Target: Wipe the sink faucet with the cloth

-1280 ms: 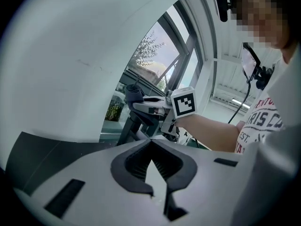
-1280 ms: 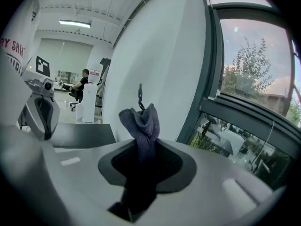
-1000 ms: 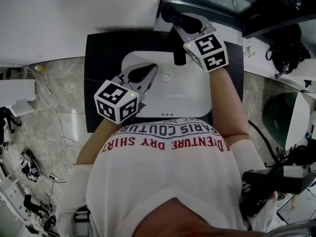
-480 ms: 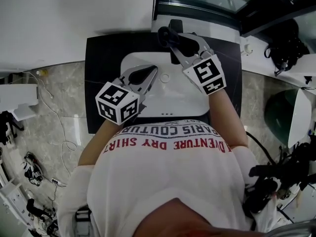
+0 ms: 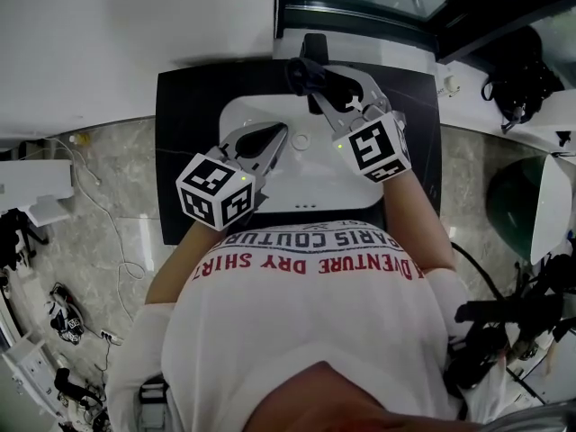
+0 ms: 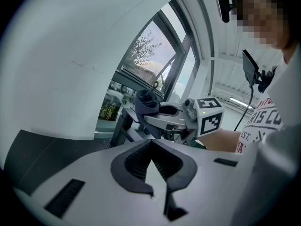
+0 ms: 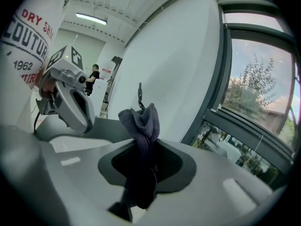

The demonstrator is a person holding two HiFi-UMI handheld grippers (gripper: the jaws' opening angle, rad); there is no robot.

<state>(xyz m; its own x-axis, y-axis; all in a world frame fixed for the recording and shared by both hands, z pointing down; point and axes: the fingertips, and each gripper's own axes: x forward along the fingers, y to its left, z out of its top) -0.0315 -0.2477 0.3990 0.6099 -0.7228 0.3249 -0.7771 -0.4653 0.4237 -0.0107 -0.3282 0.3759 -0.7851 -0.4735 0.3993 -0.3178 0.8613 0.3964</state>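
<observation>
My right gripper (image 5: 317, 81) is shut on a dark grey cloth (image 5: 301, 68), which bulges out past the jaw tips at the back of the white sink (image 5: 310, 183). The black faucet (image 5: 315, 45) stands right behind the cloth and is mostly hidden by it; I cannot tell whether they touch. In the right gripper view the cloth (image 7: 141, 126) is bunched between the pads. My left gripper (image 5: 279, 130) hovers over the basin's left side, shut with nothing in it. The left gripper view shows the cloth (image 6: 146, 102) beside a dark faucet post (image 6: 121, 126).
A black countertop (image 5: 184, 160) surrounds the sink, with a white wall (image 5: 135, 34) behind at the left and a window sill (image 5: 378, 7) at the right. The drain (image 5: 301, 139) lies between the two grippers. My body stands against the sink's front edge.
The right gripper has carried the cloth left and nearer to me, over the faucet spout that showed earlier. The left gripper has hardly moved.
</observation>
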